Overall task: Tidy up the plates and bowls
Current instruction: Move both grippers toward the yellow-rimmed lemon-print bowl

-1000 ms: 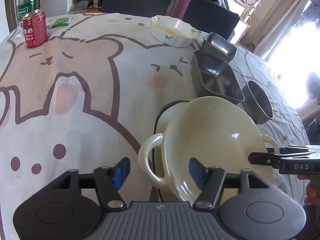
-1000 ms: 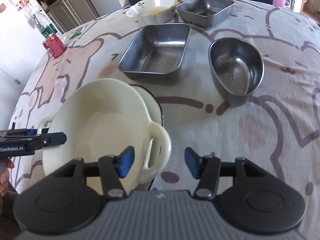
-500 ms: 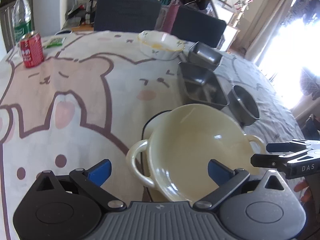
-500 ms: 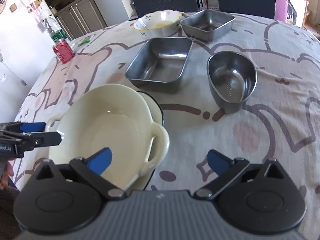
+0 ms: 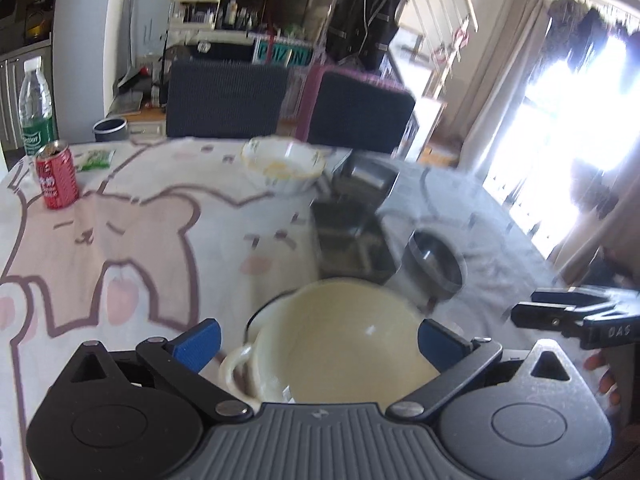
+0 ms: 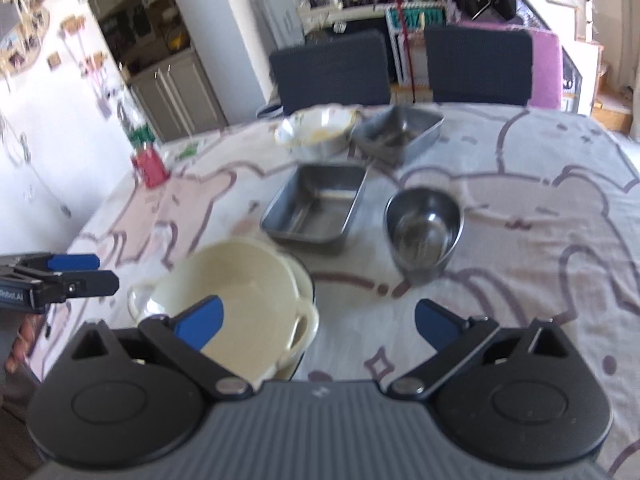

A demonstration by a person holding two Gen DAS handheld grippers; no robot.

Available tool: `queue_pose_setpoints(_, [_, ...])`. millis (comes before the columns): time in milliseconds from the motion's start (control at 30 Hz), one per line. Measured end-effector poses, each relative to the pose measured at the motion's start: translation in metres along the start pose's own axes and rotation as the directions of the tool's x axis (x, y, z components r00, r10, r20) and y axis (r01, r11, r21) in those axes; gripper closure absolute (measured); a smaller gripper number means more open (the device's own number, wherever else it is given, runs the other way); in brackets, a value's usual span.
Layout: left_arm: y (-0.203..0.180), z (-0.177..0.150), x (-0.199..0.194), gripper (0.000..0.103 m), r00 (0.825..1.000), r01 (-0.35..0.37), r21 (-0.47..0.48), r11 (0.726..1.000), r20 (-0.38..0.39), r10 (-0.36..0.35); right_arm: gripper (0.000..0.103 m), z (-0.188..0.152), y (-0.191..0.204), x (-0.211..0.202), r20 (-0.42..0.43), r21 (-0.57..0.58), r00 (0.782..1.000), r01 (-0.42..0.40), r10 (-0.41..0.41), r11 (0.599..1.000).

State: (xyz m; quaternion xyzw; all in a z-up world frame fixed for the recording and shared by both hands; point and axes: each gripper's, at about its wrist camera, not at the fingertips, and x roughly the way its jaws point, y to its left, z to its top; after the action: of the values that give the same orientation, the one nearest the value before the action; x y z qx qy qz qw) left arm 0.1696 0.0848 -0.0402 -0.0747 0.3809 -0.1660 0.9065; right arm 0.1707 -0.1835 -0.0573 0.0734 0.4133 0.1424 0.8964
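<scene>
Now both tools spread wide, nothing held: left gripper (image 5: 318, 338), right gripper (image 6: 318, 320), jaws just opened. Cream two-handled bowl (image 6: 236, 300) sits nested on dark-rimmed dish on tablecloth (image 6: 520, 240). Beyond bowl: steel rectangular tray (image 6: 316, 208); right of tray, steel cup (image 6: 424, 228).

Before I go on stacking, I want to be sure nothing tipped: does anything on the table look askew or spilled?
Nothing is spilled. One thing sits askew: the cream two-handled dish rests off-centre on the dark-rimmed dish beneath it, whose rim peeks out on one side. The steel containers stand upright.
</scene>
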Motion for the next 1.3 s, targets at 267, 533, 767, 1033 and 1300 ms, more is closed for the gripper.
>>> queue_pose_setpoints(267, [-0.014, 0.036, -0.010, 0.000, 0.987, 0.001, -0.018, 1.000, 0.161, 0.002, 0.000, 0.032, -0.011, -0.035, 0.189, 0.035, 0.982, 0.012, -0.018, 0.999])
queue_pose_setpoints(533, [-0.017, 0.074, 0.013, 0.000, 0.962, -0.040, -0.034, 0.999, 0.267, 0.048, 0.000, 0.072, -0.017, -0.030, 0.322, 0.026, 0.946, 0.034, -0.041, 0.999])
queue_pose_setpoints(767, [-0.011, 0.101, 0.053, 0.000, 0.957, -0.070, -0.075, 0.995, 0.277, 0.088, 0.000, 0.109, -0.021, 0.000, 0.371, 0.034, 0.927, 0.042, -0.051, 0.999])
queue_pose_setpoints(1033, [0.007, 0.120, 0.099, 0.001, 0.956, -0.113, -0.122, 0.986, 0.255, 0.142, 0.000, 0.138, -0.041, 0.051, 0.378, 0.161, 0.924, -0.001, -0.061, 0.987])
queue_pose_setpoints(1300, [0.024, 0.142, 0.145, 0.017, 0.964, -0.138, -0.123, 0.983, 0.209, 0.162, 0.022, 0.166, -0.052, 0.102, 0.270, 0.185, 0.961, 0.007, -0.058, 0.983])
